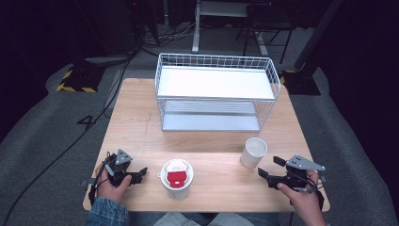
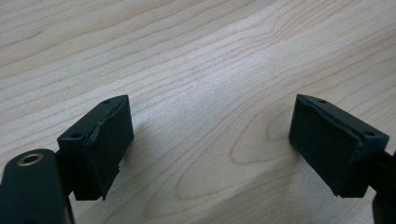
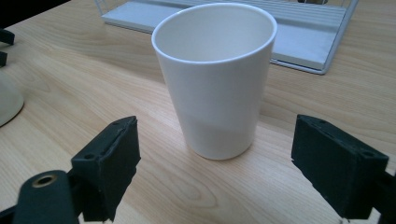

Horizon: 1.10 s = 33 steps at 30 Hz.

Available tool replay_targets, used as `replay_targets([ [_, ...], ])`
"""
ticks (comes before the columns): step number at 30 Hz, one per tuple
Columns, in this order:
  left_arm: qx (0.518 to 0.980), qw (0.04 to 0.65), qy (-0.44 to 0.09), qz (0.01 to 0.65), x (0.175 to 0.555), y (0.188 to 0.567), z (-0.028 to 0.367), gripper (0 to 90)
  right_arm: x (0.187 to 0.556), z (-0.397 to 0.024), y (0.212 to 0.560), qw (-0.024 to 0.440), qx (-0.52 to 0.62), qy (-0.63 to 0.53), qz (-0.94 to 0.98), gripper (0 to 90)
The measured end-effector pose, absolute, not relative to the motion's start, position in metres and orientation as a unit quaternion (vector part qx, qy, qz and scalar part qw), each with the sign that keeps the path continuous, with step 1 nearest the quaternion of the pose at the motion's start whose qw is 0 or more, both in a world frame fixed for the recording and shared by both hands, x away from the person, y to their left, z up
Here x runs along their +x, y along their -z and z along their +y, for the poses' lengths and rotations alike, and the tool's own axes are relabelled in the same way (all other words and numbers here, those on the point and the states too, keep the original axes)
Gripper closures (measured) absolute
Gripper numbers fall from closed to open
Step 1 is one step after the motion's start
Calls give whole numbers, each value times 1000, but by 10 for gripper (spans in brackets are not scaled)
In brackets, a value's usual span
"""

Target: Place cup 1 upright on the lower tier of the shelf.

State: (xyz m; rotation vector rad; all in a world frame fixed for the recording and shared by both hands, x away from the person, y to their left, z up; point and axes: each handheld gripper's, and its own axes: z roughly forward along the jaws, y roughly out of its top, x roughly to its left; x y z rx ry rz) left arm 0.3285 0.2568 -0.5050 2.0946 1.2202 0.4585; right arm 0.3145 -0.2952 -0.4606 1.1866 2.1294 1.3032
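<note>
A white cup [image 1: 254, 152] stands upright and empty on the wooden table [image 1: 141, 122], right of centre; in the right gripper view the cup [image 3: 215, 79] rises just beyond my jaws. My right gripper [image 1: 269, 169] is open, a short way to the cup's right and nearer the front edge, holding nothing. A second cup with a red and white lid [image 1: 177, 178] stands near the front middle. My left gripper [image 1: 141, 173] rests open on the table left of that lidded cup, with only bare wood between its fingers [image 2: 112, 140].
A white wire two-shelf rack [image 1: 215, 92] stands at the back of the table, its lower shelf [image 3: 299, 35] just behind the white cup. Cables and chair legs lie on the dark floor beyond.
</note>
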Motion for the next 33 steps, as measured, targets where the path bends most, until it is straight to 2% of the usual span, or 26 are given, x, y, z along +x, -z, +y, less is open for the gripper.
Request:
replay_targets([
  [24, 802, 330, -176, 465, 330, 505, 256, 144, 360, -257, 484, 211, 417, -443, 765, 163],
  [26, 803, 328, -175, 466, 330, 505, 256, 144, 361, -255, 486, 213, 418, -441, 765, 173],
  [28, 803, 329, -176, 466, 330, 505, 256, 144, 361, -253, 487, 223, 419, -438, 764, 220],
  [33, 803, 328, -176, 465, 330, 505, 256, 144, 361, -254, 487, 227, 418, -436, 764, 226],
])
